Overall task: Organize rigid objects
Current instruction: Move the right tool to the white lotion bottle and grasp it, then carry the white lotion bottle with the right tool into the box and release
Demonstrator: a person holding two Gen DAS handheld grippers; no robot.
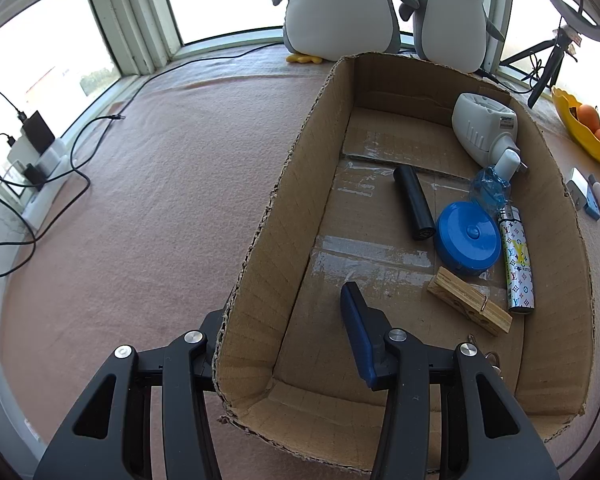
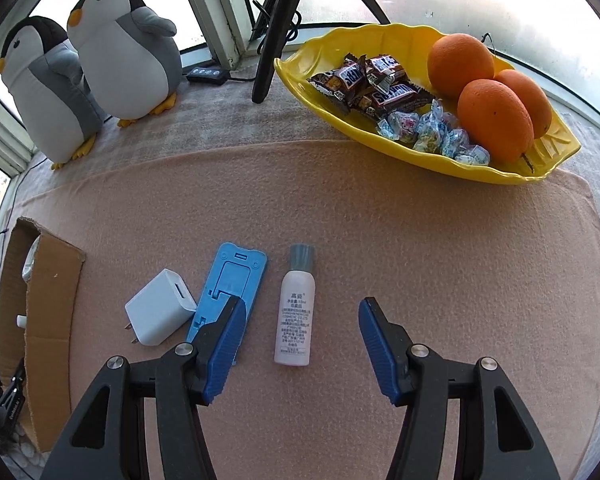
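Note:
A cardboard box [image 1: 260, 264] lies on the pink blanket. It holds a white appliance [image 1: 484, 128], a black cylinder [image 1: 414, 204], a blue round case [image 1: 468, 238], a patterned lighter [image 1: 518, 260] and a wooden clothespin [image 1: 470, 306]. My left gripper [image 1: 284, 308] straddles the box's left wall, jaws apart: one finger is outside, and the blue pad [image 1: 360, 332] is inside, clear of the wall. My right gripper [image 2: 303, 304] hangs open over a small pink bottle [image 2: 296, 308], which lies between the fingers without touching them. Beside it lie a blue phone stand [image 2: 230, 280] and a white charger [image 2: 160, 306].
A yellow dish [image 2: 420, 160] with oranges, chocolate bars and candies stands at the far right. Two plush penguins [image 2: 124, 56] sit by the window. A tripod leg [image 2: 272, 48] stands behind the dish. Cables and a power strip [image 1: 40, 168] lie along the left sill.

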